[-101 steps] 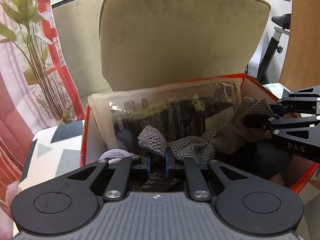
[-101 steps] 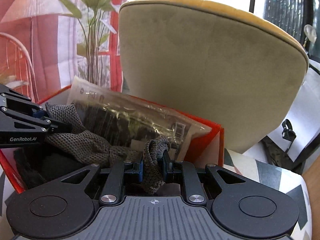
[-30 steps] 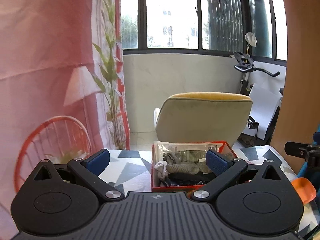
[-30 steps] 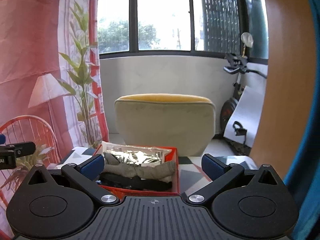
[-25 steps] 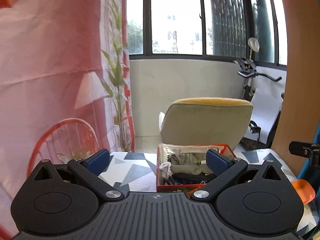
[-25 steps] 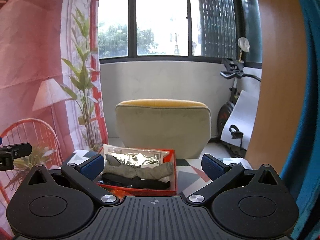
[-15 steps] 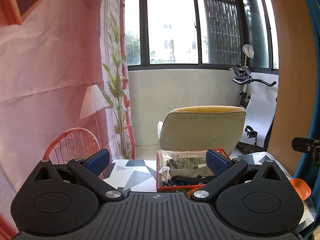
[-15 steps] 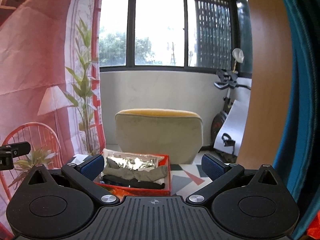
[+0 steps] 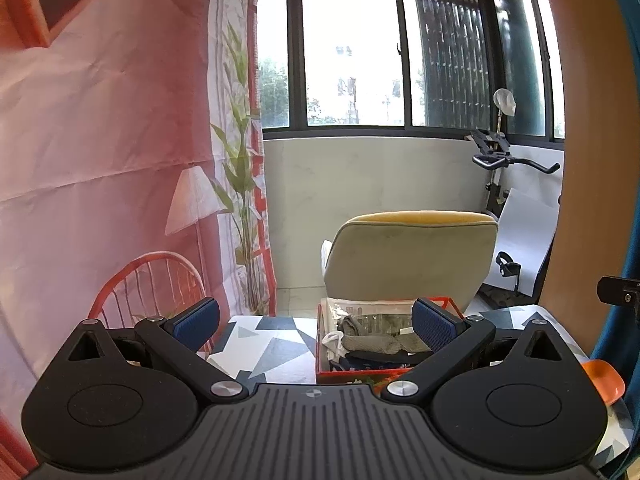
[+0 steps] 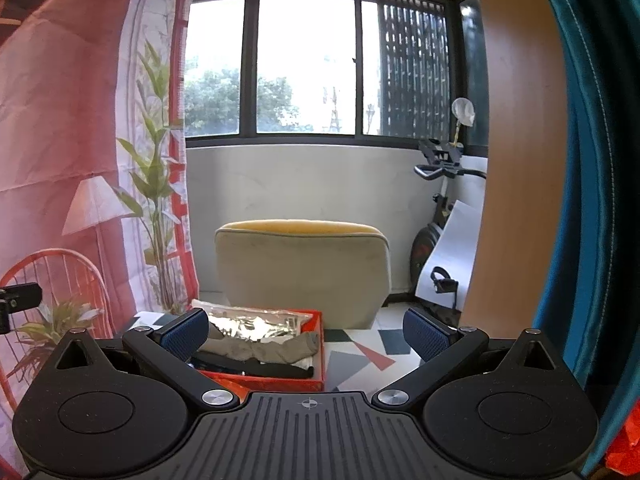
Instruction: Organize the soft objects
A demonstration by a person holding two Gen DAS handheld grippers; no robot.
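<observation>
An orange box (image 9: 362,374) (image 10: 260,381) sits on the patterned table, well ahead of both grippers. Inside it lie a grey knitted cloth (image 9: 380,345) (image 10: 264,347), dark folded items (image 10: 256,367), a white item (image 9: 332,339) and a clear plastic packet (image 10: 256,322) leaning at the back. My left gripper (image 9: 316,324) is open and empty, held back from the box. Nothing sits between the wide-apart fingers of my right gripper (image 10: 306,334), which is open too. The right gripper's tip shows at the left view's right edge (image 9: 618,292).
A beige chair with a yellow top (image 9: 408,256) (image 10: 302,272) stands behind the table. A pink printed backdrop (image 9: 100,160) hangs on the left, a wooden panel (image 10: 516,160) and blue curtain on the right. An orange object (image 9: 604,374) lies at the table's right.
Both grippers let go of the grey cloth, opened wide and drew back and up from the box. The cloth now lies in the box.
</observation>
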